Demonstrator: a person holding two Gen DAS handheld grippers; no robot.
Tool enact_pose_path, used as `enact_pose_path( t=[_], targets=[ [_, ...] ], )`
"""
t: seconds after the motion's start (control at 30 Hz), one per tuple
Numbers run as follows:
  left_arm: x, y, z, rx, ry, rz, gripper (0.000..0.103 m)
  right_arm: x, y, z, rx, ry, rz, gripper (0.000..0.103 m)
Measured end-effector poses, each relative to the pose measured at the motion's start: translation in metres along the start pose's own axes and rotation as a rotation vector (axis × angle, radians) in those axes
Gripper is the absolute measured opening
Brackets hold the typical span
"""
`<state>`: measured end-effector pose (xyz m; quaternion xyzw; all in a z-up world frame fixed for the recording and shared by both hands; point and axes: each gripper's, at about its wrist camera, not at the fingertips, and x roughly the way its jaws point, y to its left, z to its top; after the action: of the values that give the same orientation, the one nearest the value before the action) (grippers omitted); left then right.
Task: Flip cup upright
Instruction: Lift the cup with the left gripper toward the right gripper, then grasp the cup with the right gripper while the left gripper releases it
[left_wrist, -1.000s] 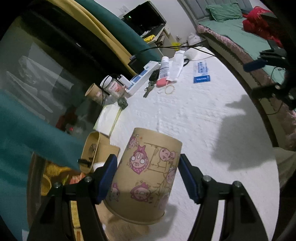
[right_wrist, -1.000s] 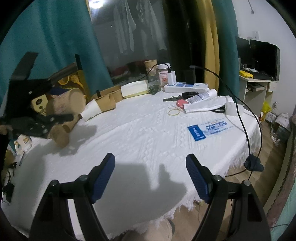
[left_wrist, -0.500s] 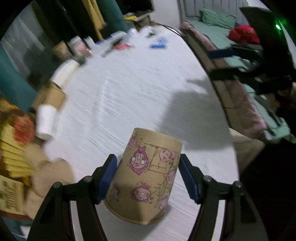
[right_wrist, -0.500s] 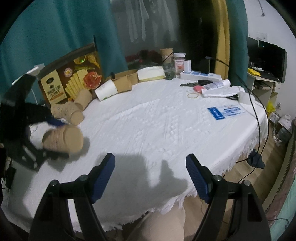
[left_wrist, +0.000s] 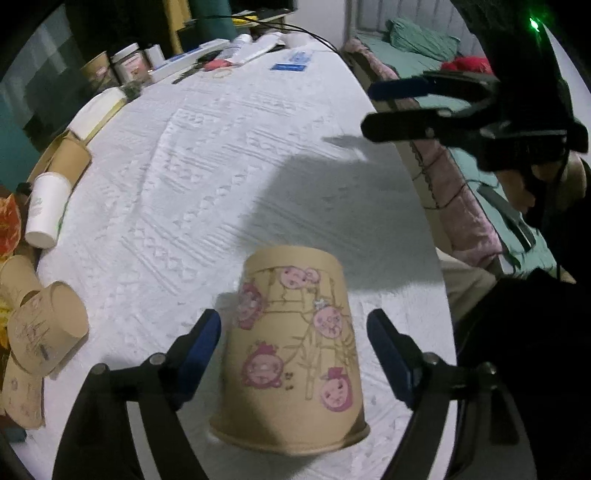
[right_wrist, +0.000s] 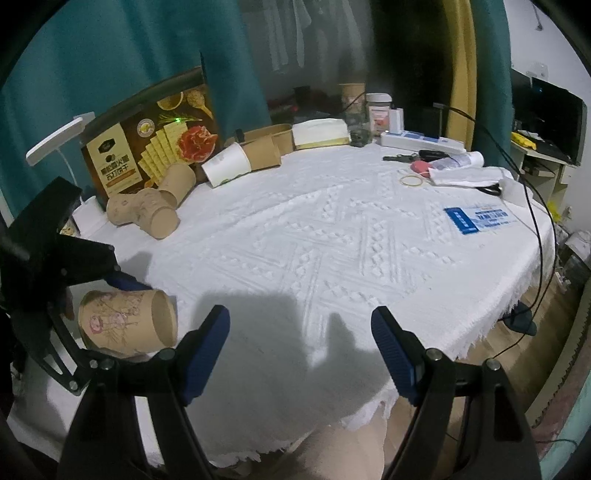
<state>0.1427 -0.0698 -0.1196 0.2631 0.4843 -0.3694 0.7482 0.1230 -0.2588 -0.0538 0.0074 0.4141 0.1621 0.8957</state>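
On the white tablecloth (right_wrist: 332, 236) beside a bed (left_wrist: 417, 62), my left gripper (left_wrist: 293, 350) loosely brackets the cartoon cup (left_wrist: 291, 354), base pointing away, while my right gripper (right_wrist: 301, 347) gapes empty.

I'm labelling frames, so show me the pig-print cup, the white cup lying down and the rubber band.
pig-print cup (left_wrist: 295, 354): left wrist view, printed side wall.
white cup (right_wrist: 227, 164): right wrist view, side wall.
rubber band (right_wrist: 411, 180): right wrist view, on its ring.
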Motion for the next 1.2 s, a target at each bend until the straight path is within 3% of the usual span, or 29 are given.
enact_pose_path(
  t=[0.17, 0.37, 0.47, 0.7, 0.8, 0.97, 1.2],
  targets=[
    [-0.029, -0.009, -0.002, -0.002, -0.052, 0.012, 0.081, 0.01, 0.016, 0.019, -0.097, 0.053, 0.089, 0.077],
    [-0.072, -0.014, -0.008, -0.065, -0.112, 0.072, 0.081, 0.003, 0.054, 0.05, -0.386, 0.065, 0.169, 0.077],
    [-0.095, -0.017, -0.019, -0.124, -0.158, 0.116, 0.081, 0.004, 0.073, 0.06, -0.507, 0.087, 0.226, 0.077],
    [-0.143, -0.012, -0.072, -0.375, -0.284, 0.193, 0.081, 0.012, 0.125, 0.056, -0.8, 0.19, 0.39, 0.077],
    [-0.151, -0.004, -0.104, -0.539, -0.357, 0.181, 0.081, 0.02, 0.144, 0.052, -0.927, 0.257, 0.381, 0.077],
    [-0.137, 0.003, -0.149, -0.765, -0.415, 0.17, 0.081, 0.032, 0.166, 0.045, -1.138, 0.394, 0.357, 0.077],
    [-0.12, 0.004, -0.187, -0.886, -0.444, 0.134, 0.081, 0.044, 0.192, 0.021, -1.364, 0.536, 0.308, 0.077]
  ],
)
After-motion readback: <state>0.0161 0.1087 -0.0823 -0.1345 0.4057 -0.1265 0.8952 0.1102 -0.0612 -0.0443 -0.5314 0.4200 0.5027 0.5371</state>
